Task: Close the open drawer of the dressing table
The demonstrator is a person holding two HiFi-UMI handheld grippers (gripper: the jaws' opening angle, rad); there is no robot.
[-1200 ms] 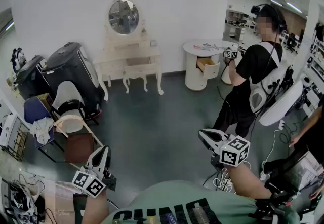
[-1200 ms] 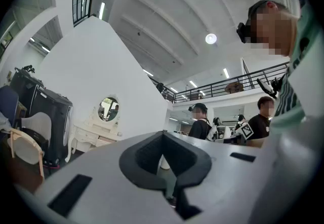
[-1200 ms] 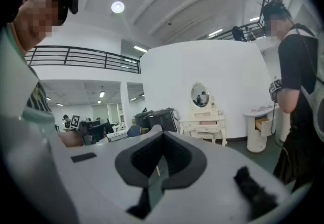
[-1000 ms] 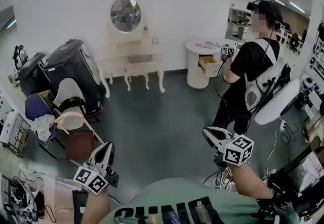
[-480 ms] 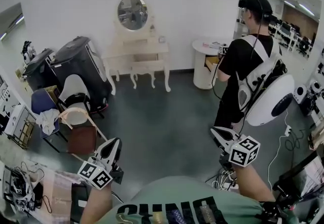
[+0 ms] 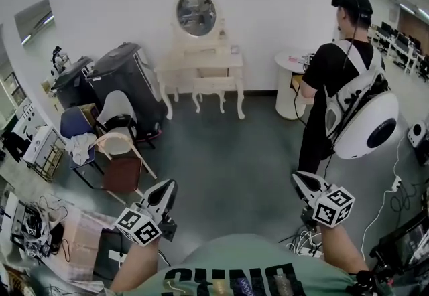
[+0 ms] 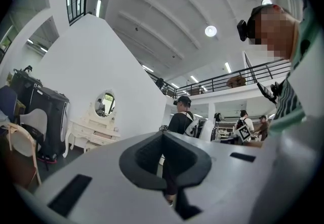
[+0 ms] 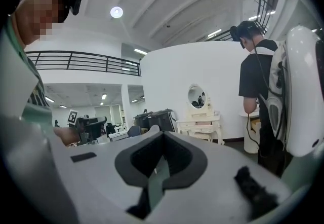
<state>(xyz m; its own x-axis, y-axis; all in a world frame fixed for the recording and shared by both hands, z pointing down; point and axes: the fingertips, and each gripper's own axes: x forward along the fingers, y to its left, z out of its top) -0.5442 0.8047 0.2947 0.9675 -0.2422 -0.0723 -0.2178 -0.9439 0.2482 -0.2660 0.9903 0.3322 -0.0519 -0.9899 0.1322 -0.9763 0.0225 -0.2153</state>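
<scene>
The cream dressing table (image 6: 201,63) with an oval mirror (image 6: 196,13) stands against the far white wall, a matching stool (image 6: 214,87) in front of it. A brownish drawer opening (image 6: 213,72) shows under the middle of its top; it is too small to read more. The dressing table (image 7: 93,134) appears far off in the left gripper view, and the same dressing table (image 8: 200,125) in the right gripper view. My left gripper (image 6: 165,189) and right gripper (image 6: 299,181) are held low near my body, both shut and empty, several steps from the table.
A person (image 6: 335,80) in black with a white backpack stands at a round white cabinet (image 6: 289,90) right of the dressing table. Black suitcases (image 6: 124,77), chairs (image 6: 117,147) and clutter line the left side. Grey floor (image 6: 228,154) lies between me and the table.
The whole view has swung, so the dressing table now sits further right and nearer the middle of the picture. Both grippers travelled with me and stayed shut. The person has stayed at the round cabinet.
</scene>
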